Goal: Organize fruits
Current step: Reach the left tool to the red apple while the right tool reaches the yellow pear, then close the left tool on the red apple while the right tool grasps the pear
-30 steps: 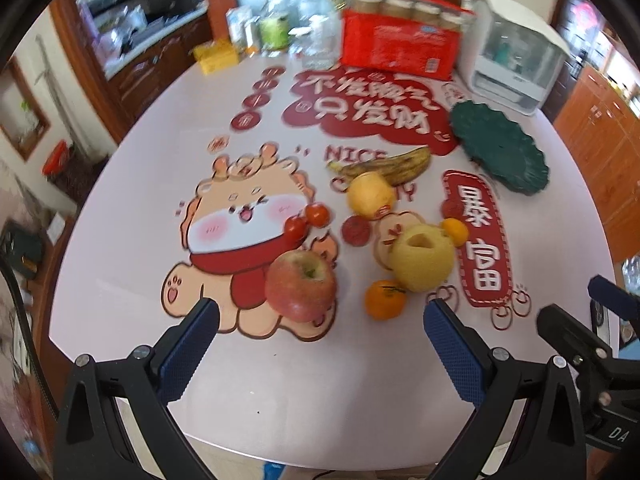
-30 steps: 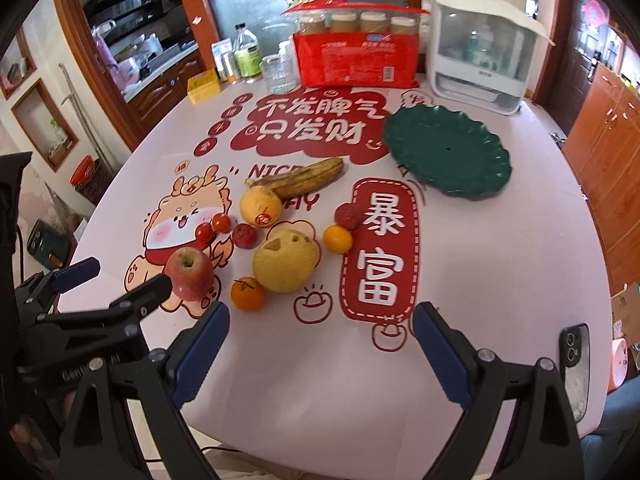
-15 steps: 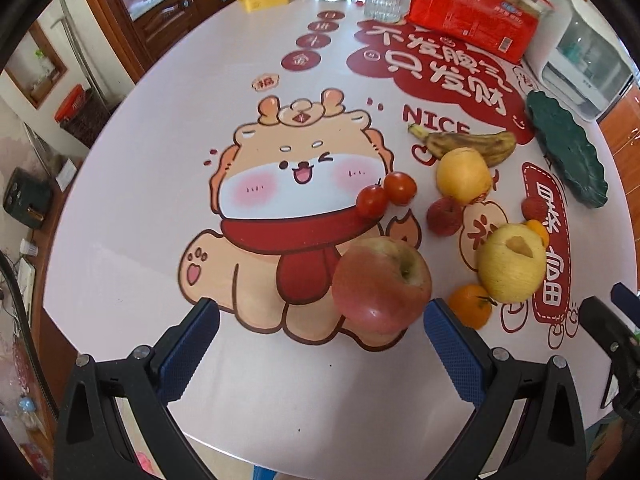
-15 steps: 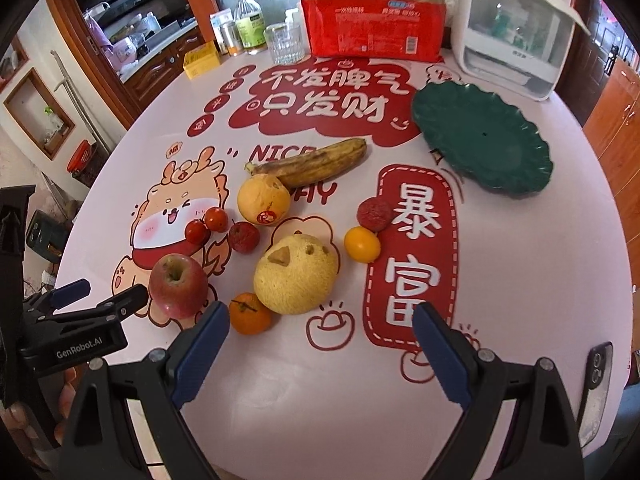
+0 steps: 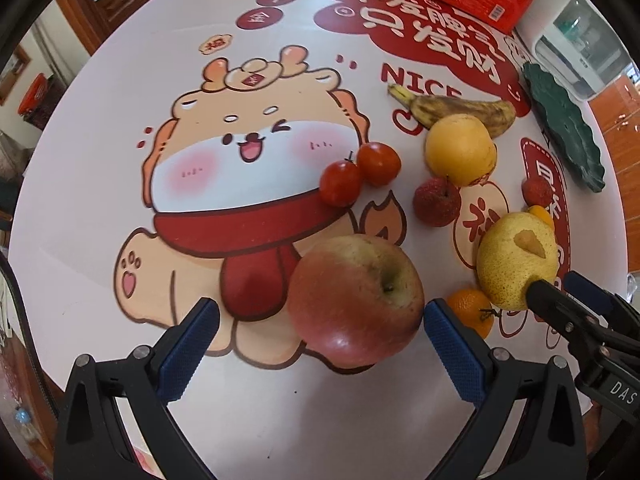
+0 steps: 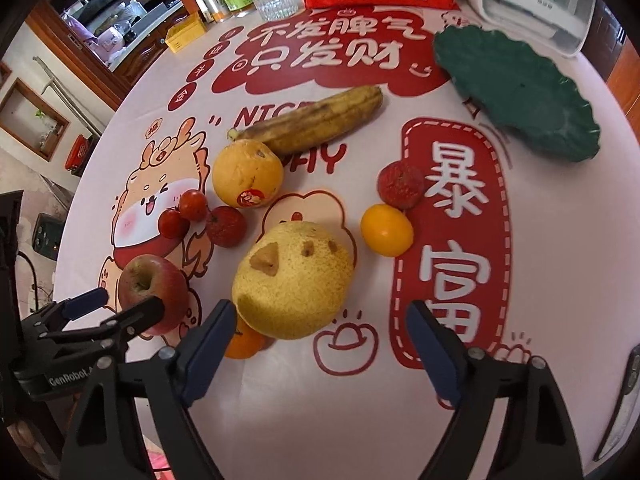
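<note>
The left gripper (image 5: pixel 318 334) stands wide apart around the red apple (image 5: pixel 355 300), pads not touching; the right gripper (image 6: pixel 320 338), jaws just narrowing yet apart, hangs beside the yellow pear (image 6: pixel 294 280); the green plate (image 6: pixel 516 94) lies far right.

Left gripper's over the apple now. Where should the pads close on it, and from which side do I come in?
Come straight down from above. The apple sits upright, stem dimple up, so close the left gripper across its widest round flanks; the pad near the small orange has little room.
</note>
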`<control>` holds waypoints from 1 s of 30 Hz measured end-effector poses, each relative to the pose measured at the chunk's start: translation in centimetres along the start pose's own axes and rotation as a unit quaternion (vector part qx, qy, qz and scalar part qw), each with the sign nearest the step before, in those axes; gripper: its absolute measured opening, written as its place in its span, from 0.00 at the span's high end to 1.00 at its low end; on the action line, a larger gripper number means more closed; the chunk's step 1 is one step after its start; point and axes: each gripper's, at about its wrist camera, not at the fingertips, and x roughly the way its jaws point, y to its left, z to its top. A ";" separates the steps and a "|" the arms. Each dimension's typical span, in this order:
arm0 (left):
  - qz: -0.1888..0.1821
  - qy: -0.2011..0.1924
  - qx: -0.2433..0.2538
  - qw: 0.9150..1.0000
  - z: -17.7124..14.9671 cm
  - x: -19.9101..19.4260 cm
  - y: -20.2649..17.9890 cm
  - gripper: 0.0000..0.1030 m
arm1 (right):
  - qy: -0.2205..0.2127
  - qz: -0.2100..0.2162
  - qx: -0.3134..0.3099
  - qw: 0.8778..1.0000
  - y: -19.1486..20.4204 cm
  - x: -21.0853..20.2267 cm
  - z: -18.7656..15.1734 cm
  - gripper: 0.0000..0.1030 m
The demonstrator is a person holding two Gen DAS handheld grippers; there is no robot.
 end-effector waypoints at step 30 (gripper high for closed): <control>-0.045 0.015 0.009 0.999 0.4 2.6 0.1 0.32 | 0.014 0.012 -0.026 0.999 1.4 2.9 0.5 0.34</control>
